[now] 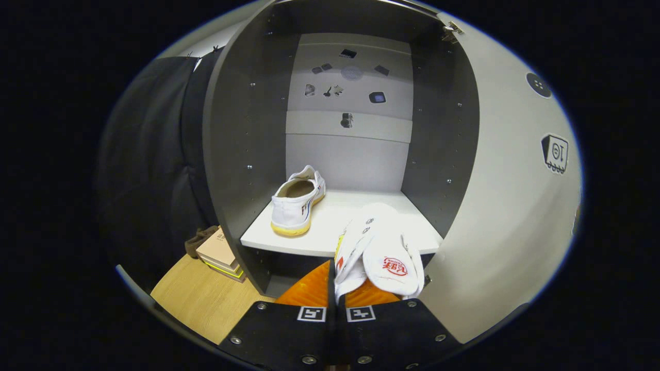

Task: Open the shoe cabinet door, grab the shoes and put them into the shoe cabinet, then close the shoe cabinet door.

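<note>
I count two white shoes. One [298,201] stands on the cabinet [242,129] shelf [330,226], at eleven o'clock from my gripper [336,293]. The other [379,252] is pinched by its edge between my fingers, hanging just ahead of them over the shelf's front edge. The door [505,206] stands open at two o'clock. Books [219,252] lie on the floor [206,299] at nine.

The shoe cabinet [247,129] stands open, its door [505,196] swung wide to the right. One white canvas shoe [298,200] sits upright on the white shelf [335,226], heel toward the gripper [336,293]. The second white shoe [379,252] is pinched by its edge between the closed fingers, over the shelf's front edge.
</note>
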A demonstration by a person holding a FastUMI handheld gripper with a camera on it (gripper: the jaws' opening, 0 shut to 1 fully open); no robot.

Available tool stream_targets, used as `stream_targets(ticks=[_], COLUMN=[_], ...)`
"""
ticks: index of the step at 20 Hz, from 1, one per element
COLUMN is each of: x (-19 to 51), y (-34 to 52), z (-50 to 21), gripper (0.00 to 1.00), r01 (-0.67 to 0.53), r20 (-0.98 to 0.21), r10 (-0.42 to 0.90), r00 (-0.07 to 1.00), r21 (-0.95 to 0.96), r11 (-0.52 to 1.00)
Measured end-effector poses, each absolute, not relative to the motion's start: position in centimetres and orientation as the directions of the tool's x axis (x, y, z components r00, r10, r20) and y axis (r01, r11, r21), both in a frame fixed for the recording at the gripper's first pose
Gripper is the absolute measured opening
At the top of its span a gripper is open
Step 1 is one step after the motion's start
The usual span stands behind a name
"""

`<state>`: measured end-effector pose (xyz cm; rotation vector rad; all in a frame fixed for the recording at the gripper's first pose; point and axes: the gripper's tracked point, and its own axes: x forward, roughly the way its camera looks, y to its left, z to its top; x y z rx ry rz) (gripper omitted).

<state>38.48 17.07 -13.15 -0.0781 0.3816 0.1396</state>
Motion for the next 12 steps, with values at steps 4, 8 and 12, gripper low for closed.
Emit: stream_targets(ticks=[4, 8, 12], x=[42.0, 46.5, 50.7], y=[16.9, 16.9, 17.4], z=[-12.0, -11.7, -12.2], gripper=[0.00, 0.00, 0.00], r01=[-0.161, -0.178, -0.207], r20=[-0.367, -0.365, -0.389], r10=[0.120, 0.127, 0.145], r00=[0.922, 0.922, 0.910], r21=[-0.081, -0.110, -0.123], r11=[0.984, 0.978, 0.970])
